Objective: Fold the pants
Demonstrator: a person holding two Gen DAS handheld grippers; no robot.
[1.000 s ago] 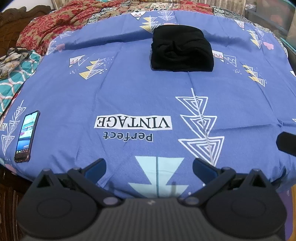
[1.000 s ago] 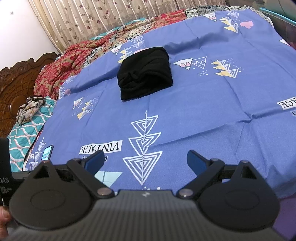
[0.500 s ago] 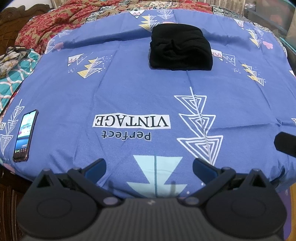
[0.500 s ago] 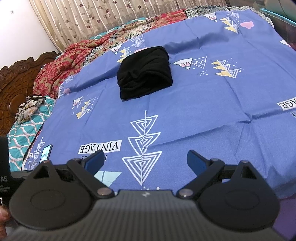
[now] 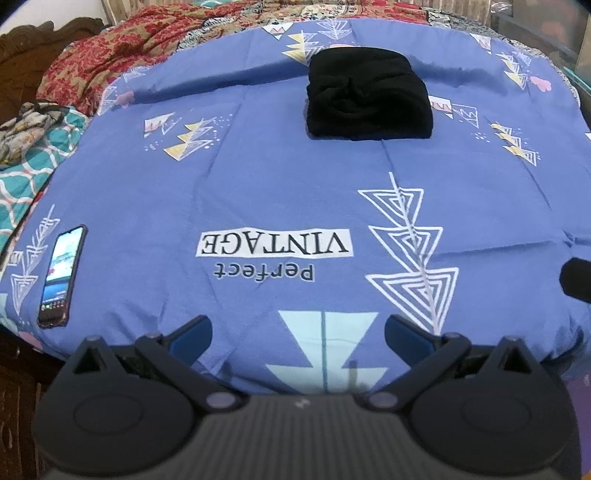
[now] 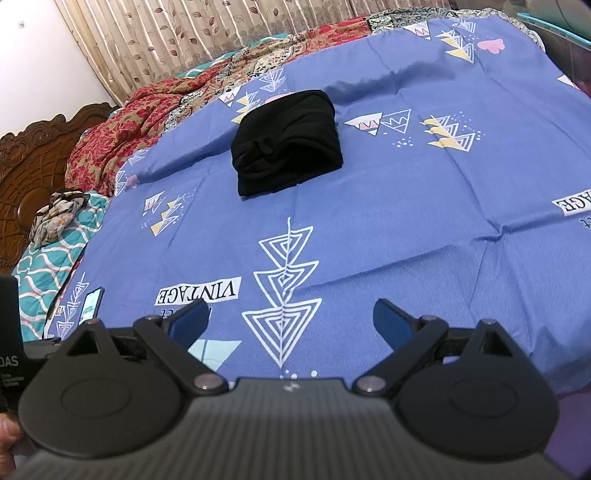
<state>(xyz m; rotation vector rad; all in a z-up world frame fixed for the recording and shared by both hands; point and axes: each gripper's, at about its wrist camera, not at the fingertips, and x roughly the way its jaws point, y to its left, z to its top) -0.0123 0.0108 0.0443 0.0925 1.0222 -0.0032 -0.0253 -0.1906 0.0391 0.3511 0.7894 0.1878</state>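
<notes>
The black pants (image 5: 369, 98) lie folded in a compact bundle on the far part of the blue patterned bedsheet (image 5: 258, 184); they also show in the right wrist view (image 6: 286, 142). My left gripper (image 5: 297, 334) is open and empty, held above the near edge of the bed, far from the pants. My right gripper (image 6: 291, 319) is open and empty too, also near the front edge. A dark part of the right gripper (image 5: 576, 278) shows at the right edge of the left wrist view.
A smartphone (image 5: 61, 277) lies on the sheet at the near left edge. A red patterned blanket (image 6: 122, 136) and a teal patterned cloth (image 6: 48, 266) lie at the left. A carved wooden headboard (image 6: 26, 158) stands behind them, with curtains (image 6: 203, 33) beyond.
Both views shift only slightly; the grippers stay open and the folded pants have not moved.
</notes>
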